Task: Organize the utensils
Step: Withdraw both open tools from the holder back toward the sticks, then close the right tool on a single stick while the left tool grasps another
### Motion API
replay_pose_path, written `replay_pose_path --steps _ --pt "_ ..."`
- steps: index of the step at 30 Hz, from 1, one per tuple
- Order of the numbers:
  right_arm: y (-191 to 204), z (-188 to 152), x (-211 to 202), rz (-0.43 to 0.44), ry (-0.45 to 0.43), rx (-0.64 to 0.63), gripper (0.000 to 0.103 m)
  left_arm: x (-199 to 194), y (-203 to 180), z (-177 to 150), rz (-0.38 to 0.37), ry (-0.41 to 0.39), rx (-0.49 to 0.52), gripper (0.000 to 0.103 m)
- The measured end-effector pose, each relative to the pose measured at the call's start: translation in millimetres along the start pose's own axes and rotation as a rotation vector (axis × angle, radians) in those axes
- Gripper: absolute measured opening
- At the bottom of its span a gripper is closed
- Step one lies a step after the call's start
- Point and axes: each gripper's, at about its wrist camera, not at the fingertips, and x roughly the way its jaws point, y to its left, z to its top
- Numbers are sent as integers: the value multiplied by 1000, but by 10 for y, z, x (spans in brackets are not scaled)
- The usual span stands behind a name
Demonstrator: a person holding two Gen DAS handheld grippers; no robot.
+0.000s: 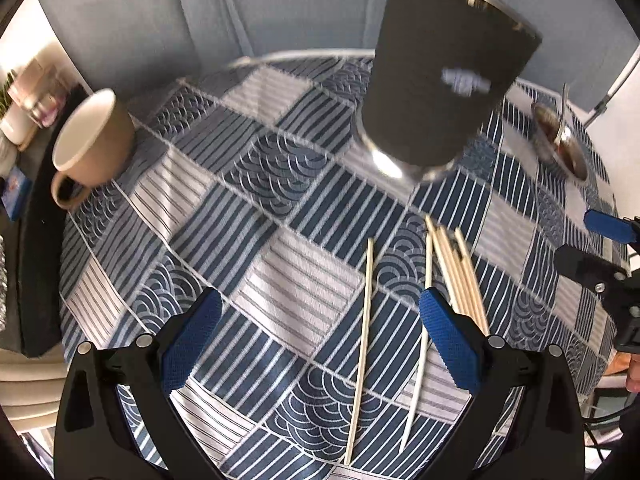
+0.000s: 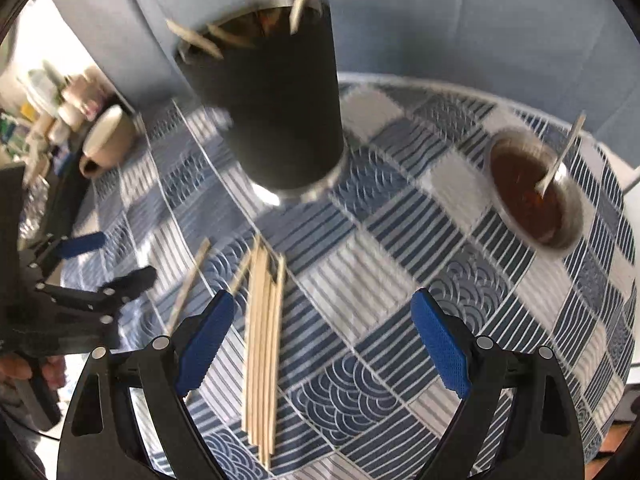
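Observation:
A tall black holder cup (image 1: 444, 80) with a steel rim stands on the blue patterned tablecloth (image 1: 256, 216), with chopsticks sticking out of its top; it also shows in the right wrist view (image 2: 276, 112). Several wooden chopsticks (image 2: 264, 344) lie in a bundle in front of it, and two single chopsticks (image 1: 362, 344) lie apart to the left. My left gripper (image 1: 320, 336) is open above the single chopsticks. My right gripper (image 2: 322, 340) is open and empty, with the bundle just inside its left finger.
A beige mug (image 1: 96, 140) stands at the table's far left. A steel bowl of brown sauce with a spoon (image 2: 532, 188) stands at the right. Shelves with jars (image 2: 52, 100) are beyond the left edge. A grey wall is behind the round table.

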Motion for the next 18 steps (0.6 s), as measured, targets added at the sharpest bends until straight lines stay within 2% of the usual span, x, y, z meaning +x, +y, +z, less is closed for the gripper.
replay_pose_path --steps 7,15,18 --pt "-47 -291 412 -21 106 -2 86 303 -38 -232 1 76 9 97" --pt "21 -463 583 -38 141 -26 86 488 -18 -384 15 124 -3 97" --pt "49 -500 626 -55 149 -44 86 490 -66 -428 37 114 37 97"
